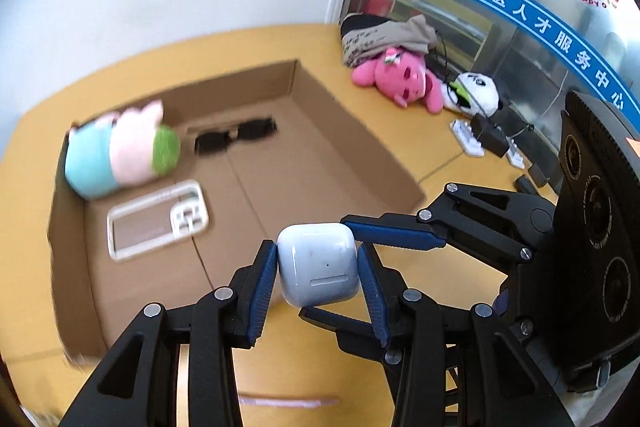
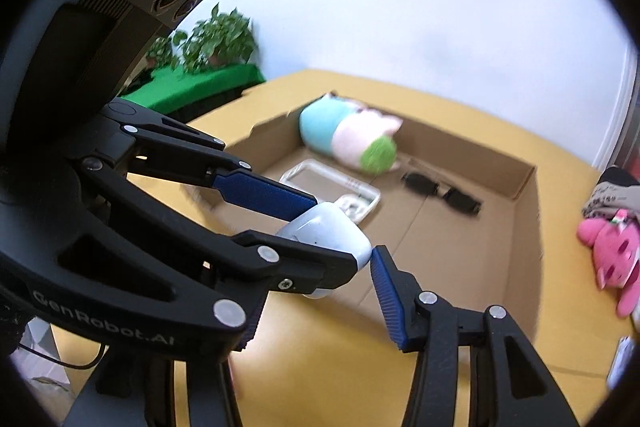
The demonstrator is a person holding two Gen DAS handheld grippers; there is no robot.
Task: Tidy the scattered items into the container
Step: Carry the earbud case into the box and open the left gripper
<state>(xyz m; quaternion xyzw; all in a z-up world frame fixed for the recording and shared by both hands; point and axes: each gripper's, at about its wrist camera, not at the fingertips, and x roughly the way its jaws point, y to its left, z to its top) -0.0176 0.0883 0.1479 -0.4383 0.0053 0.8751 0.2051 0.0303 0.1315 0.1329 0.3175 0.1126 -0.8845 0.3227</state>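
Note:
My left gripper (image 1: 317, 269) is shut on a white earbud case (image 1: 316, 263), held above the near edge of the shallow cardboard box (image 1: 352, 115). My right gripper (image 2: 316, 301) is open right beside it; its fingers (image 1: 394, 237) flank the case without closing. The case also shows in the right wrist view (image 2: 328, 233), clamped between the left gripper's fingers (image 2: 264, 193). Inside the box (image 2: 524, 187) lie a pastel plush toy (image 1: 120, 147), black sunglasses (image 1: 236, 135) and a clear phone case (image 1: 158, 219).
On the yellow table (image 1: 400, 131) to the right of the box lie a pink plush (image 1: 400, 79), a panda plush (image 1: 478, 93), a folded cloth (image 1: 380, 37) and a power strip (image 1: 466, 135). Potted plants (image 2: 218, 41) stand far left by the wall.

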